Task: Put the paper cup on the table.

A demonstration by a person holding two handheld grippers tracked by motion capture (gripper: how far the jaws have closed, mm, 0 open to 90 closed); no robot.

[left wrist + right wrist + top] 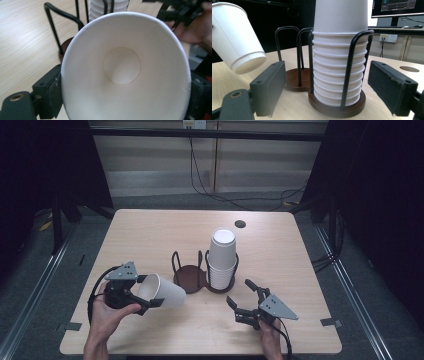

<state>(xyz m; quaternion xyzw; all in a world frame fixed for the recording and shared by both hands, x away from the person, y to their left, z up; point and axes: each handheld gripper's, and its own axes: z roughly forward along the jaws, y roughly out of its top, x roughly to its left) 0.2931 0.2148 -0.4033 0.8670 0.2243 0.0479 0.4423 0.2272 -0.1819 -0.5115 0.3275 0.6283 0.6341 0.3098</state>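
My left gripper [145, 292] is shut on a single white paper cup [162, 291], held on its side above the table with its base pointing right toward the holders. In the left gripper view the cup's open mouth [125, 72] faces the camera. A stack of upside-down white cups [221, 257] stands in the right wire cup holder [220, 285]. The left holder [190, 277] stands beside it with nothing in it. My right gripper [245, 297] is open in front of the stack, which shows between its jaws as the stack of cups [338, 62].
The wooden table [150, 232] has a small round hole [240, 224] near its far edge. Cables trail on the floor behind it. Dark curtains flank both sides. A monitor [398, 7] shows in the right gripper view.
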